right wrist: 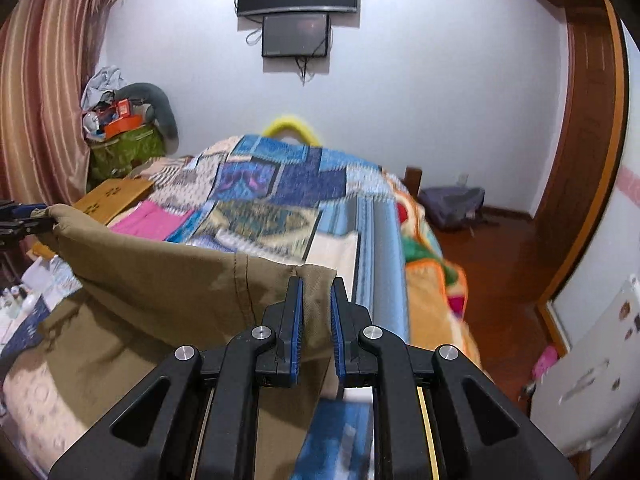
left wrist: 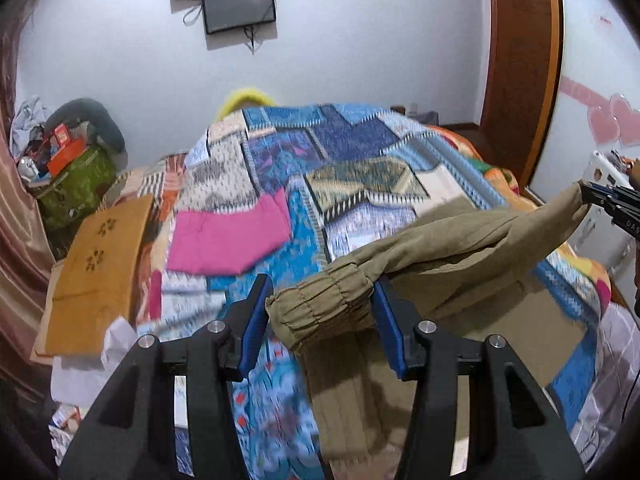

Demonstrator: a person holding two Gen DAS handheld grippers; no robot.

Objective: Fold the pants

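Observation:
Olive-brown pants (left wrist: 460,240) hang stretched between both grippers above the bed. My left gripper (left wrist: 322,292) is shut on a gathered elastic end of the pants, which fills the gap between its blue pads. In the left wrist view my right gripper (left wrist: 604,200) shows at the far right edge, pinching the other end. The right wrist view has my right gripper (right wrist: 317,286) shut on a flat edge of the pants (right wrist: 160,280), with the cloth running left to my left gripper (right wrist: 24,220). The rest of the pants drapes down onto the bed.
A patchwork quilt (left wrist: 352,152) covers the bed. A folded pink cloth (left wrist: 228,236) lies on it, beside a tan board (left wrist: 96,268) at its left edge. A green bag with clutter (right wrist: 128,148) stands by the curtain. Wooden floor (right wrist: 500,256) and a door lie to the right.

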